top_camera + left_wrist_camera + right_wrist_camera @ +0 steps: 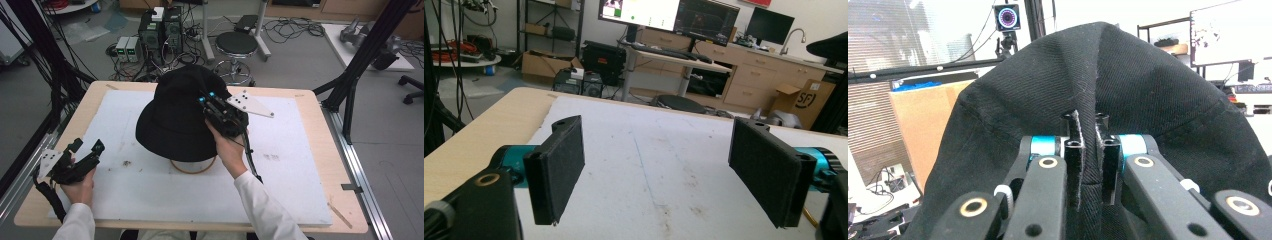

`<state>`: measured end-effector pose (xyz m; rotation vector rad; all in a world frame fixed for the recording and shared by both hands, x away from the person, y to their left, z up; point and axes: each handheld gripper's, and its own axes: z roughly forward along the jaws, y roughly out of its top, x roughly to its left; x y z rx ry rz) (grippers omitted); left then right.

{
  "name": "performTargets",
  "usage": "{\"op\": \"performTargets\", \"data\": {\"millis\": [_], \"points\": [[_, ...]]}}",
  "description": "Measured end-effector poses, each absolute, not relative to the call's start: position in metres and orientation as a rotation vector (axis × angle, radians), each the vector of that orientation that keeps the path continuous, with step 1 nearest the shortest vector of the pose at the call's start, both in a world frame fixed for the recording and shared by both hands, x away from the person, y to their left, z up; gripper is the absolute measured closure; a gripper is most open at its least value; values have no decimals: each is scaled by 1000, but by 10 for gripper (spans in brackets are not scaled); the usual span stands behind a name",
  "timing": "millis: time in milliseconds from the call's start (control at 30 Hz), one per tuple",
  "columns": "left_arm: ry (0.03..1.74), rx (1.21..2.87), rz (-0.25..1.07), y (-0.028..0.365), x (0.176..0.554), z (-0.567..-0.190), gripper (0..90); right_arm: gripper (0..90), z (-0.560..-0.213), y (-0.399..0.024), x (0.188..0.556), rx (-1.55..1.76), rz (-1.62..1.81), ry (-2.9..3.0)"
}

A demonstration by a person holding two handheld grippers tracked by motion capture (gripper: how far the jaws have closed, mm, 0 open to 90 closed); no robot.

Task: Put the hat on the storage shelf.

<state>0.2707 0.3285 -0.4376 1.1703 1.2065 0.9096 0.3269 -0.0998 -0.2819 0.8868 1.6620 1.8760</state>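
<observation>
Black twill bucket hat [175, 120], soft and wide-brimmed, is seen at the centre of the white foam-covered surface [300, 185], draped over a stand whose round wooden base ring [194, 166] peeks out at the hat's six o'clock edge. The right gripper [212, 102] is pressed against the hat at its three o'clock side, and in the right gripper view the jaws are narrowed to a slim slot with a ridge of the crown fabric [1088, 150] pinched between them. The left gripper [82, 155] is held low at about eight o'clock of the surface, well apart from the hat; in the left gripper view its jaws are spread wide with nothing between the black pads [556, 167].

The step in hand is judged to be the lifting or resetting of the hat by its pinched crown. To do it well, the pinch should be kept firm, since only a thin fold of cloth is gripped and soft twill can slide out. The hat should be drawn straight up off the stand rather than sideways, so that the brim is not caught and the stand is not tipped. The free gripper could be brought to the brim at nine o'clock to steady it.
</observation>
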Motion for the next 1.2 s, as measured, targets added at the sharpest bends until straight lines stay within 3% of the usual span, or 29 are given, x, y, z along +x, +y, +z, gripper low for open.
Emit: {"op": "performTargets", "data": {"millis": [600, 800, 1000, 1033, 1067, 1100, 1200], "points": [[1208, 1164, 918, 329, 270, -437, 227, 855, -286, -102, 325, 903, 1890, 1668], [1209, 1161, 919, 330, 270, -437, 227, 806, -286, -101, 324, 910, 1877, 1651], [1209, 1162, 919, 330, 269, -437, 227, 619, -286, -99, 322, 924, 1855, 1646], [1209, 1162, 919, 330, 270, -437, 227, 548, -285, -99, 320, 916, 1856, 1642], [1209, 1162, 919, 330, 270, -437, 227, 548, -285, -99, 320, 916, 1856, 1642], [1209, 1162, 920, 330, 269, -437, 227, 468, -285, -99, 318, 909, 1846, 1631], [1209, 1161, 920, 330, 269, -437, 227, 396, -283, -101, 317, 903, 1848, 1621]]}}
